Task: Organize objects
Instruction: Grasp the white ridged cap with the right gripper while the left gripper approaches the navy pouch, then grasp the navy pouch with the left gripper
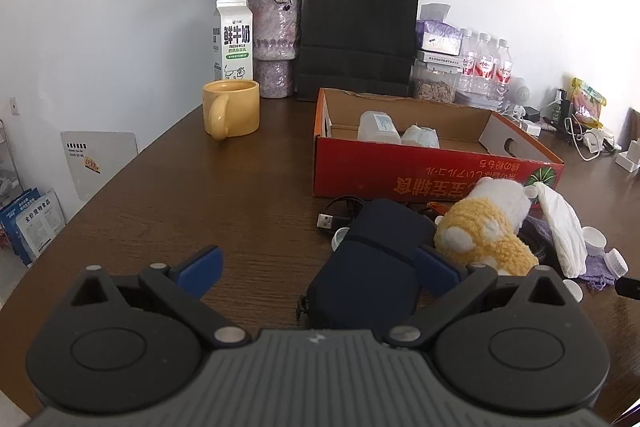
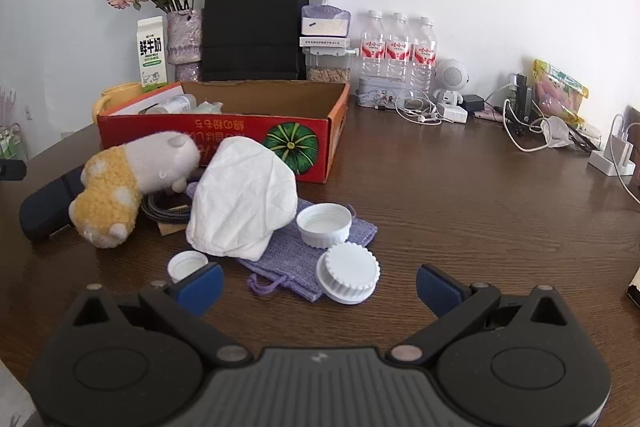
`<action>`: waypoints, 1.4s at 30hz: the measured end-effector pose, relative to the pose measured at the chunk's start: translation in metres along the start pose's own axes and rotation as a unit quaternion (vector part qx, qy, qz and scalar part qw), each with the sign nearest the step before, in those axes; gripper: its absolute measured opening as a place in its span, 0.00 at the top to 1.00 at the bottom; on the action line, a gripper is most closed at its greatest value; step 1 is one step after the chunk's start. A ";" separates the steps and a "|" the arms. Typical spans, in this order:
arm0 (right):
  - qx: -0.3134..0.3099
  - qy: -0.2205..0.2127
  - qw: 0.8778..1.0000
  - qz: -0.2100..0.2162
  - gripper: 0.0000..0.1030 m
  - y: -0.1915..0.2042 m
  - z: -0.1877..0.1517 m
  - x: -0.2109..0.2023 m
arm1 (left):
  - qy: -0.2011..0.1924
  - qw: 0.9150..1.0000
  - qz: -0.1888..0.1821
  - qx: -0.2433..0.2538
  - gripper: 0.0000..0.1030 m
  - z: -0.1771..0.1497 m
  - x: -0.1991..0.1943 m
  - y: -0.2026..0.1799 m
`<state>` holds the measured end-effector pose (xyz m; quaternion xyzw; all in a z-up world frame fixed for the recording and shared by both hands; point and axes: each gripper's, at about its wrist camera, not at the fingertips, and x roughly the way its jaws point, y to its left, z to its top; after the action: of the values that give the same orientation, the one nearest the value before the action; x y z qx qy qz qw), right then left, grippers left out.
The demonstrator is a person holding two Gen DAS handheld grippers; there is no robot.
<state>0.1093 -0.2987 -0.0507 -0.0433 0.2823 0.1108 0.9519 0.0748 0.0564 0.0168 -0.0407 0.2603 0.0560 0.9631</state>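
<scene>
Left cam only: yellow mug [image 1: 231,109] w/ handle facing cam, glossy ceramic, plus USB plug [image 1: 329,221] on a black cable in front of the box [image 1: 400,179]. Right cam only: three white ribbed plastic caps, i.e. big one upside-down [image 2: 324,225] on a purple knit pouch [image 2: 292,255], big one [image 2: 349,278] leaning at the pouch edge, small one [image 2: 187,265] just beside the left blue pad. Also a small white robot-looking gadget [image 2: 450,83], chargers and tangled white cables along the wall.

Both cams: red cardboard box w/ pumpkin print, open top, clear plastic bottle [image 1: 378,127] lying inside. Fuzzy yellow/white plush [image 1: 486,227] in front of box, crumpled white tissue [image 2: 244,203] next to it, draped over the pouch. Black paper bag [image 1: 358,31], milk carton [image 1: 233,39], dried roses in a purple vase [image 1: 275,43] at the back. Dark wood-grain table [image 1: 180,211].

Left claw [image 1: 318,269]: spread wide, nothing gripped. Navy soft case [image 1: 378,259] sits between the pads, right pad just beside/maybe touching it, can't tell for sure.

Right claw [image 2: 320,287]: also spread wide, empty, leaning cap sits between the pads, not touching.
</scene>
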 end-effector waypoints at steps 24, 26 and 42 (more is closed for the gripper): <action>0.043 -0.019 0.998 0.035 0.62 -0.021 0.012 0.017 | 0.020 1.000 -0.004 0.011 0.00 0.001 0.016 -0.005; 0.037 -0.024 0.998 0.035 0.63 -0.019 0.014 0.015 | 0.022 1.000 -0.009 0.017 0.00 0.002 0.019 -0.007; 0.023 -0.032 0.998 0.039 0.62 -0.007 0.018 0.009 | 0.075 0.990 -0.039 0.110 0.00 0.009 0.066 -0.039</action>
<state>0.1275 -0.3013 -0.0403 -0.0066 0.2561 0.1426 0.9560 0.1404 0.0240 -0.0070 0.0509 0.3348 -0.0139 0.9408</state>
